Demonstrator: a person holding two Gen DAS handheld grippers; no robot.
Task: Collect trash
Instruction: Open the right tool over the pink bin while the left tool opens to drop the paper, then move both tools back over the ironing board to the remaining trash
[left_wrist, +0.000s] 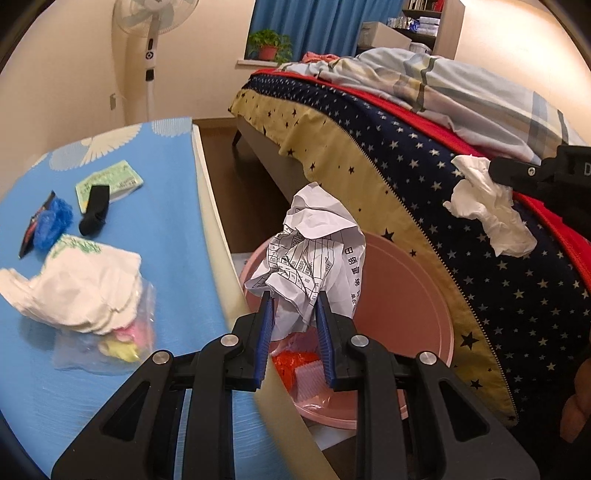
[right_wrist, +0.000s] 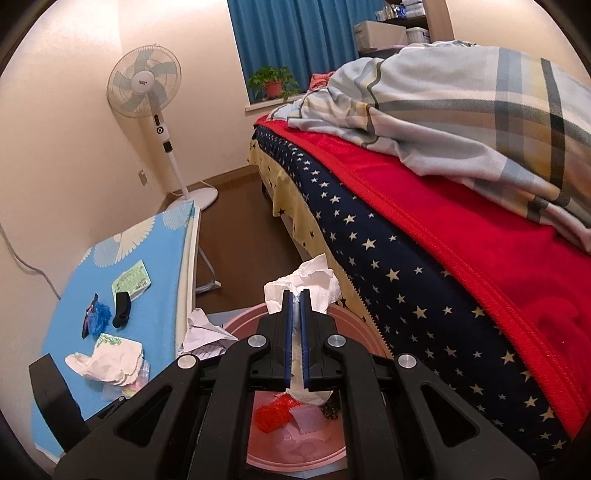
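Left tongs (left_wrist: 294, 301) pinch a crumpled printed paper ball (left_wrist: 317, 254), long axis upright, frame centre, above the smooth round pink bin (left_wrist: 406, 295). Right tongs (right_wrist: 296, 295) press together on a soft white tissue (right_wrist: 306, 282), lengthwise along the blue ribbed pads.

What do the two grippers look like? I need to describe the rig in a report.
Both match: the left gripper and right gripper have black plastic linkage arms with triangular cut-outs, round silver pivot pins, and blue ribbed pads lining the fingers. Seen from the left wrist, the right gripper's body bears part of a white letter. No cables or sleeves show.
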